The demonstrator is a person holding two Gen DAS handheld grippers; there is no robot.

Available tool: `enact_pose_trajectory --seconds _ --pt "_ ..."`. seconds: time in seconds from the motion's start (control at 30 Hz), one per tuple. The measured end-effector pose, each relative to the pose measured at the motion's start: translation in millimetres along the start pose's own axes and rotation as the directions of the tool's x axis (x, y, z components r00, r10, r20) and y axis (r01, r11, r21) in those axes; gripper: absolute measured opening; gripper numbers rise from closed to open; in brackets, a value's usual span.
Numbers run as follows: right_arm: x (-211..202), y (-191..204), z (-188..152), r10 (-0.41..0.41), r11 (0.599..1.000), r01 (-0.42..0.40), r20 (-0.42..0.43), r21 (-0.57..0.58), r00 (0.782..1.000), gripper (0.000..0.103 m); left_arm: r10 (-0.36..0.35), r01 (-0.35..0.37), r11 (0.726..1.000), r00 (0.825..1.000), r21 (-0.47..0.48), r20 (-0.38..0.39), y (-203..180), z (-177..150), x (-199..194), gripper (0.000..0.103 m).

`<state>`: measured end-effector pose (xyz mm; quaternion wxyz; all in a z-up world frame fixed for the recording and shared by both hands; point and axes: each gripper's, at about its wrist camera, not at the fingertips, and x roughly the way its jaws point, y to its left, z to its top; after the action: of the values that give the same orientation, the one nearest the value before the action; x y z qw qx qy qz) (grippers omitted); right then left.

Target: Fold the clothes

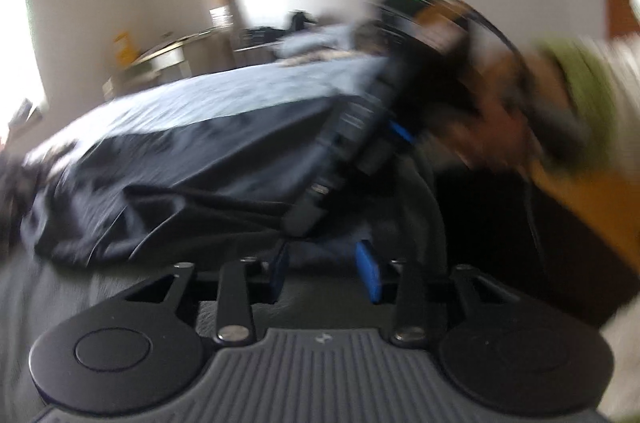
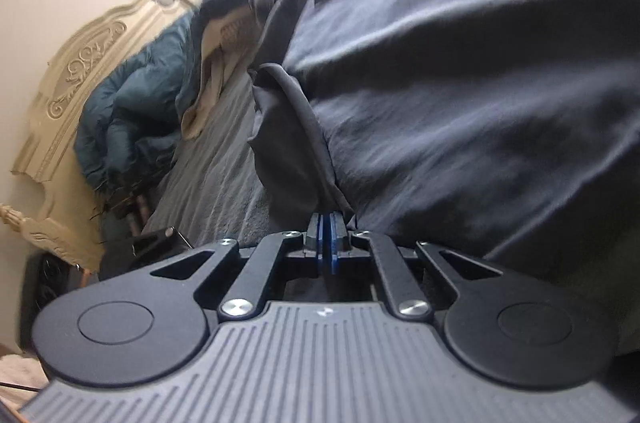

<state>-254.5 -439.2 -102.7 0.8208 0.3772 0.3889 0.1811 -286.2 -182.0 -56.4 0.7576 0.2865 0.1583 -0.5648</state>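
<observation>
1. Left gripper [image 1: 326, 269]: black linkage arms, silver screws, grey ribbed body between two round black discs, blue pads [image 1: 368, 271].
2. Right gripper [image 2: 326, 237]: same black arms, silver screws, ribbed grey body with a small white mark, blue pads [image 2: 334, 239].
3. Hand [image 1: 496, 131]: blurred, with a green sleeve [image 1: 580, 83].
</observation>
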Motion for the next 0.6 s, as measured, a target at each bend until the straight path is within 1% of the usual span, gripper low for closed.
enact_pose_trajectory --seconds 0.07,0.2,0.27,0.4,0.47,0.53,0.6 --pt "1.5 -0.5 3.5 0.004 1.0 -0.004 -0.031 0.018 1.0 0.001 -0.018 0.021 0.994 1.0 0.107 -0.023 -13.6 -3.3 4.7 0.045" --pt "4.5 -1.5 10.4 0.015 0.999 -0.01 -0.092 0.053 0.996 0.001 0.024 -0.013 0.967 0.999 0.253 -0.04 -31.8 -9.9 19.6 0.045" --pt "5.9 -2.2 13.9 0.021 0.997 -0.012 -0.121 0.071 0.992 0.001 0.043 -0.032 0.955 0.999 0.294 -0.032 -37.1 -12.4 25.4 0.046" --pt "5.6 -6.0 17.5 0.029 0.995 -0.016 -0.139 0.097 0.99 0.001 0.079 -0.074 0.93 0.997 0.359 0.003 -46.0 -13.9 30.8 0.047" --pt "5.1 -8.4 19.3 0.035 0.994 -0.019 -0.142 0.106 0.989 0.001 0.106 -0.109 0.913 0.994 0.393 0.029 -50.5 -13.4 31.6 0.047" --pt "5.6 -10.3 20.1 0.044 0.993 -0.026 -0.146 0.119 0.988 0.001 0.135 -0.145 0.899 0.989 0.412 0.054 -53.5 -12.9 31.2 0.047" --pt "5.3 -12.5 20.5 0.053 0.991 -0.033 -0.148 0.133 0.988 0.001 0.155 -0.171 0.893 0.985 0.416 0.074 -56.0 -12.5 28.7 0.047"
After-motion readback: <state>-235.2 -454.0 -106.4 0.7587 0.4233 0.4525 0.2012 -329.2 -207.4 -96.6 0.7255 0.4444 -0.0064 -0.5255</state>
